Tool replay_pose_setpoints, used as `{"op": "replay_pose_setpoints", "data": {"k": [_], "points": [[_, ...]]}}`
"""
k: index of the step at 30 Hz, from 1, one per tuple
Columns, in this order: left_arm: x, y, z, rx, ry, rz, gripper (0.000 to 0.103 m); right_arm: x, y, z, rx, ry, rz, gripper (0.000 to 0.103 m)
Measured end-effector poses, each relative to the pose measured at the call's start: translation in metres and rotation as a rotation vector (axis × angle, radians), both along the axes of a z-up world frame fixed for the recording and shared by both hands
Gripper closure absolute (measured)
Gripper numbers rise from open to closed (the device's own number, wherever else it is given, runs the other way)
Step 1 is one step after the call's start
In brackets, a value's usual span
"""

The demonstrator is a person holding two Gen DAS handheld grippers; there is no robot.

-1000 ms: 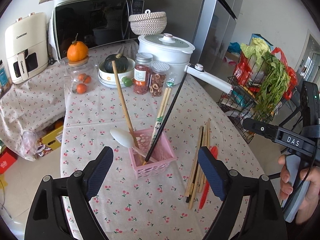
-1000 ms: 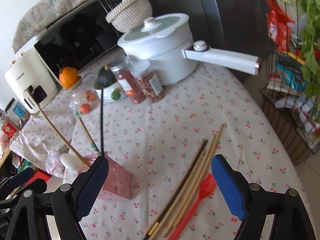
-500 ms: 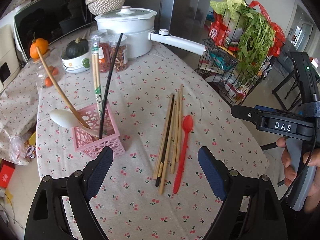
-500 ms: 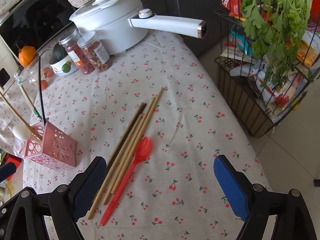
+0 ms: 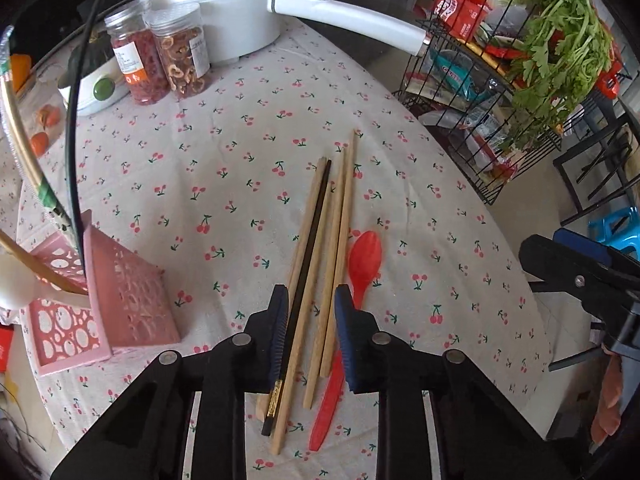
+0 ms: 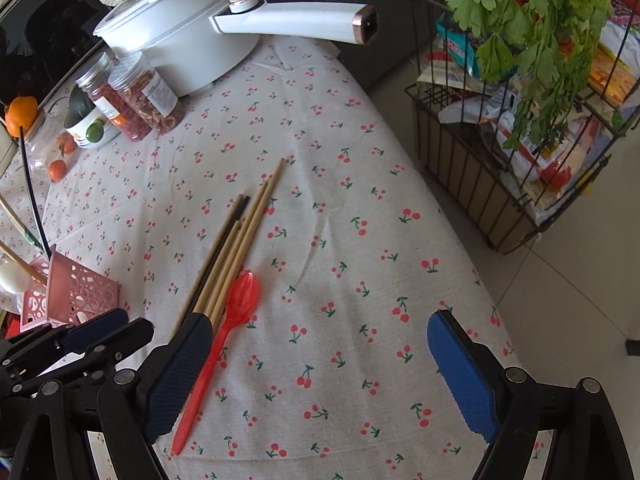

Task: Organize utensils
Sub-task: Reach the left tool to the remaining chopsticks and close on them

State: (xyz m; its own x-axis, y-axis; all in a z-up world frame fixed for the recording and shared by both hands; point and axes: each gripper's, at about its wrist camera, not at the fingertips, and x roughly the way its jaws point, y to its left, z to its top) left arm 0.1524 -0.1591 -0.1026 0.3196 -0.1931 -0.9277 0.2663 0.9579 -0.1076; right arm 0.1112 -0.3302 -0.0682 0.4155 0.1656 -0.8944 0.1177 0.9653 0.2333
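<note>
Several wooden chopsticks (image 5: 338, 216) and one black chopstick (image 5: 310, 248) lie bundled on the cherry-print tablecloth, with a red plastic spoon (image 5: 362, 264) at their right. My left gripper (image 5: 310, 326) is low over them, its jaws narrowed around the chopsticks' near ends, the pads not clearly pressing. The pink utensil basket (image 5: 100, 300) at left holds a white spoon, chopsticks and a black stick. My right gripper (image 6: 320, 376) is wide open and empty over the table's near right, beside the chopsticks (image 6: 236, 248) and red spoon (image 6: 236, 312).
A white pot (image 6: 172, 40) with a long handle (image 6: 296, 20), two snack jars (image 5: 160, 56) and a bowl stand at the back. A wire rack (image 6: 520, 120) with greens stands off the table's right edge. The basket (image 6: 72, 292) is at far left.
My left gripper has dropped down onto the chopstick bundle and its jaws have narrowed from wide open. My right gripper has shifted a little lower and stayed open.
</note>
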Motion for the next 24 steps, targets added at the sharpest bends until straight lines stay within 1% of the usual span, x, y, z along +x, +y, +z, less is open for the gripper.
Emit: {"op": "replay_pose_setpoints", "data": {"k": [3, 6, 9, 12, 16, 19, 22, 24], "points": [[0.017, -0.010, -0.017, 0.031, 0.010, -0.006, 0.089, 0.005, -0.007, -0.005, 0.021, 0.020, -0.018, 0.012], [0.032, -0.016, -0.031, 0.061, 0.020, -0.006, 0.092, 0.009, -0.008, -0.008, 0.030, 0.029, -0.017, 0.012], [0.044, -0.019, -0.042, 0.088, 0.025, -0.002, 0.095, 0.014, -0.007, -0.009, 0.021, 0.030, -0.007, 0.012], [0.052, -0.021, -0.050, 0.099, 0.034, 0.000, 0.096, 0.018, -0.007, -0.010, 0.013, 0.031, -0.002, 0.012], [0.061, -0.024, -0.053, 0.117, 0.026, -0.003, 0.096, 0.023, -0.007, -0.012, 0.005, 0.035, 0.004, 0.012], [0.068, -0.028, -0.056, 0.129, 0.036, 0.000, 0.096, 0.027, -0.010, -0.016, 0.004, 0.043, -0.001, 0.012], [0.074, -0.030, -0.059, 0.139, 0.034, 0.010, 0.093, 0.030, -0.013, -0.019, 0.010, 0.051, -0.012, 0.012], [0.079, -0.031, -0.062, 0.139, 0.049, 0.023, 0.089, 0.031, -0.014, -0.021, 0.018, 0.057, -0.019, 0.012]]}}
